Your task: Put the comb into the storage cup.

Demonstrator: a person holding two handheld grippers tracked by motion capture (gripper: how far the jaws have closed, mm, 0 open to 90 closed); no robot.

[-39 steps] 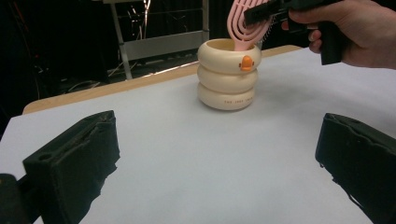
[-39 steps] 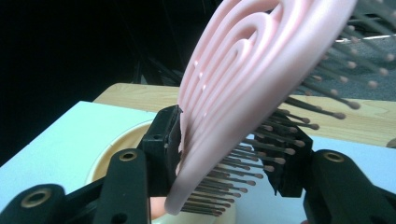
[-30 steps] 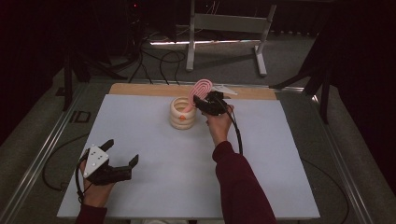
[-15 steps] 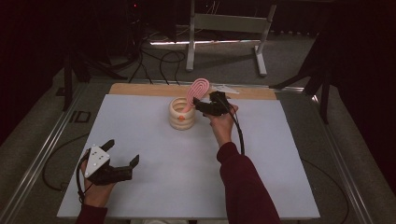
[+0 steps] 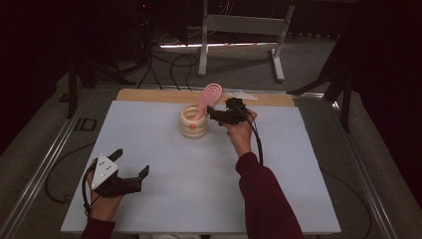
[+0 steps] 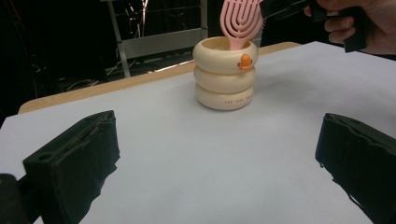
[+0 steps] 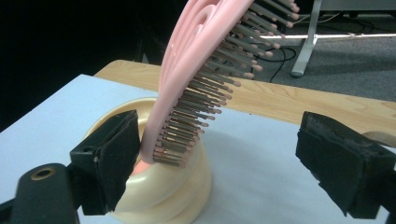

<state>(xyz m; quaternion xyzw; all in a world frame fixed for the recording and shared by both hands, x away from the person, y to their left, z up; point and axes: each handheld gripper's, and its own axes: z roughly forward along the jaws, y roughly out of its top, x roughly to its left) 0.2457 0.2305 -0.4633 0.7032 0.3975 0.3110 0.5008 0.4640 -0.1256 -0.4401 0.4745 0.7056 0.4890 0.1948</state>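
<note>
So the pink hairbrush is standing handle-down in the cream ringed cup near the table's far edge. Our right gripper sits wide open around it, looks like just released; left gripper idles open near the front-left corner. Next we'd back out without tipping it.

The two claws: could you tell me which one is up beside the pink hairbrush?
The right claw, open, sits beside the pink hairbrush standing in the cream ringed holder. The left claw, also open, rests far off near the table's front edge.
</note>
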